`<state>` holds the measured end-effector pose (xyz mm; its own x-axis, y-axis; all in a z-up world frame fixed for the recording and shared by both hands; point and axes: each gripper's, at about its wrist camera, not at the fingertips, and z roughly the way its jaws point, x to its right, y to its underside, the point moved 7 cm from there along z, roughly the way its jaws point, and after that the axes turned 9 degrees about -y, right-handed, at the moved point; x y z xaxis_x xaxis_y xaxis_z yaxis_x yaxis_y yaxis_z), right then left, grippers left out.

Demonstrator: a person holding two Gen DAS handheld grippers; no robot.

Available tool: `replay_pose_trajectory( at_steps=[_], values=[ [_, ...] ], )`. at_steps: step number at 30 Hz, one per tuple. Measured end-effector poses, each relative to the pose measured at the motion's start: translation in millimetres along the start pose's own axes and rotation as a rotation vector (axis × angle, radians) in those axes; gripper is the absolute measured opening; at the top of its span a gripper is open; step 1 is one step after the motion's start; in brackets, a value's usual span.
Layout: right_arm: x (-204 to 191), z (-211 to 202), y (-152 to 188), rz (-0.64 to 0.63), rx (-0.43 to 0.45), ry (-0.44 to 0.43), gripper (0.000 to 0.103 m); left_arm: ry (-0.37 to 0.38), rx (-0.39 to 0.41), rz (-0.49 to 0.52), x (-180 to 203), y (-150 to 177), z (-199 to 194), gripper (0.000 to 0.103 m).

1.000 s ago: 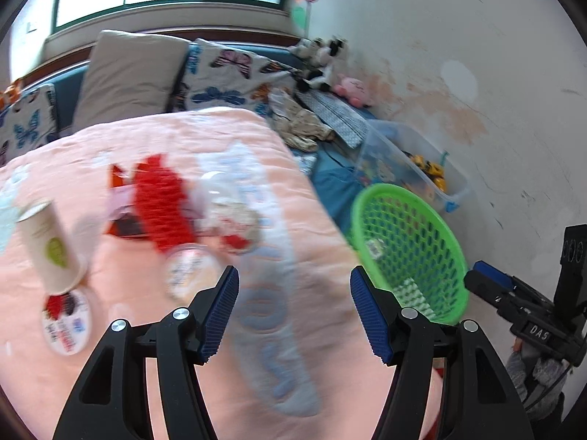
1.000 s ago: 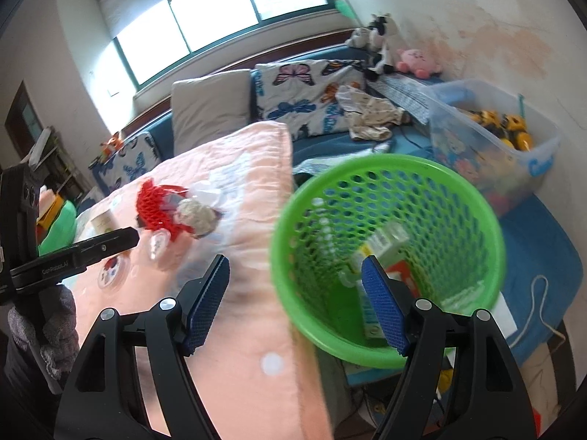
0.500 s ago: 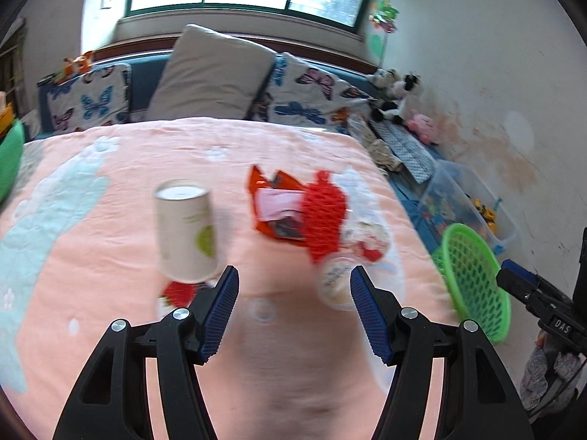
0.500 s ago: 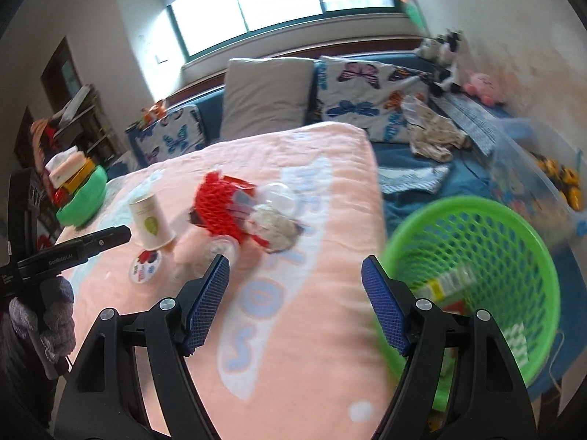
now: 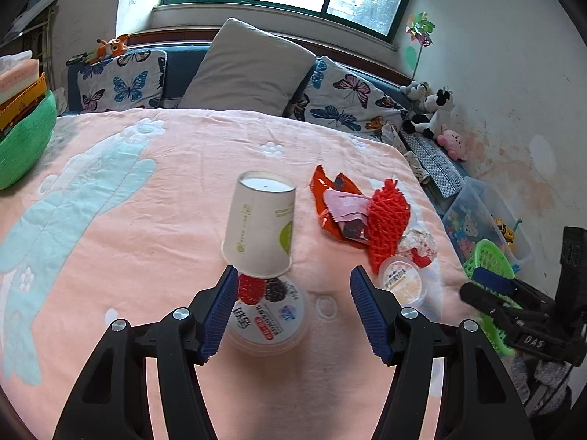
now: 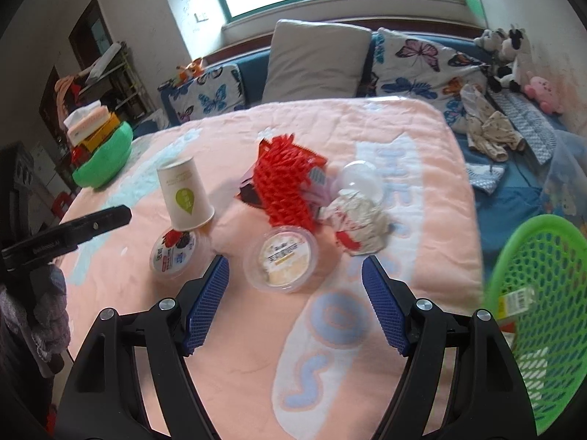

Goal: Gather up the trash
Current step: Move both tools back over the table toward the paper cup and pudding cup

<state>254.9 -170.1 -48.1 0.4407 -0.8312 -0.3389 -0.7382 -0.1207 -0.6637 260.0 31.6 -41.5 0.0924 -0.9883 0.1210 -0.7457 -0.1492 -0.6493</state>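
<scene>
Trash lies on the pink blanket [image 5: 128, 220]: an upside-down paper cup [image 5: 260, 227], a berry-label cup [image 5: 268, 315] under its rim, a yellow-label cup [image 5: 401, 282], a red foam net [image 5: 387, 223] and an orange wrapper [image 5: 330, 198]. My left gripper [image 5: 293, 286] is open, its tips either side of the berry-label cup. My right gripper [image 6: 295, 267] is opening, with nothing pressed between the pads; the yellow-label cup [image 6: 280, 258] lies just past its tips. Behind that sit crumpled paper [image 6: 361, 223] and a clear dome lid [image 6: 359, 181]. The green basket [image 6: 543, 293] stands at the right, off the bed.
Pillows [image 5: 249, 69] line the head of the bed. A green tub with boxes [image 5: 22, 146] sits at the left edge. A clear toy box [image 5: 480, 220] and plush toys [image 5: 433, 110] stand along the right wall. The blanket drops off beside the basket.
Both views swung left, away from the basket and onto the bed. The left gripper now faces the paper cup, the right faces the yellow-label cup. The right jaws widened slightly.
</scene>
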Motion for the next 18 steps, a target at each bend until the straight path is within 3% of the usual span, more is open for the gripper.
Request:
replay_pose_trajectory(
  at_steps=[7, 9, 18],
  values=[
    [-13, 41, 6, -0.060, -0.061, 0.027, 0.086, -0.018, -0.014, -0.017, -17, 2, 9, 0.062],
    [-12, 50, 7, -0.066, -0.077, 0.037, 0.086, -0.024, -0.019, -0.019, -20, 3, 13, 0.071],
    [-1, 80, 14, -0.056, -0.133, 0.065, 0.086, -0.045, -0.022, 0.015, -21, -4, 36, 0.077]
  ],
)
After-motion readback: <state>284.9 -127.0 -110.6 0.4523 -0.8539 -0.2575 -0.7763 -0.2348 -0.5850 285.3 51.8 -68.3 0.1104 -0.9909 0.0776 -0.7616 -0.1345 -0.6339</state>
